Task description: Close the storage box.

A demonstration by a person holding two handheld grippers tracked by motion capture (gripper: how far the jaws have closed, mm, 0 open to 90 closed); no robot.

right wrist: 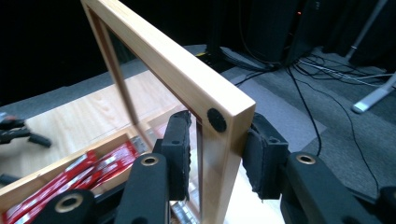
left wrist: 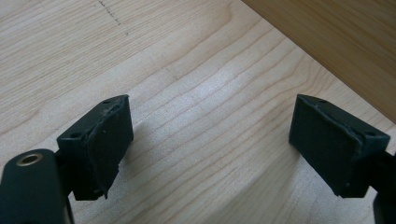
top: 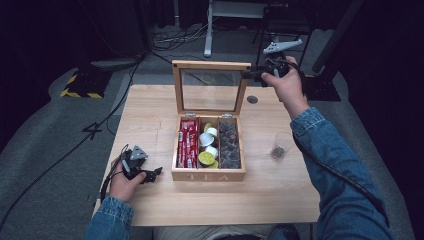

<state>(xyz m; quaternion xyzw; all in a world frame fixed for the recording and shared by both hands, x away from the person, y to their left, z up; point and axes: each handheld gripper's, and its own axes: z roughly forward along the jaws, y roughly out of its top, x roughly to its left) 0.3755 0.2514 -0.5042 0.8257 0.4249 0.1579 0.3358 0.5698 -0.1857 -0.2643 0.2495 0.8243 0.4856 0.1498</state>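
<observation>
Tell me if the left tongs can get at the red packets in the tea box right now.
Probably yes. The lid stands upright, held by the right tongs, so the red packets lie uncovered in the near-left compartment. The left tongs rest open on the table beside the box.

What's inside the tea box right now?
The tea box holds red packets in its left compartment, round capsules in the middle and dark pieces on the right. Anything beneath those top layers is covered.

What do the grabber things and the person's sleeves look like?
Both sleeves are blue denim. The left gripper and right gripper are black, with flat rubbery pads and brass-ringed holes. The left one carries a grey three-cornered plate, and black cables trail away.
</observation>
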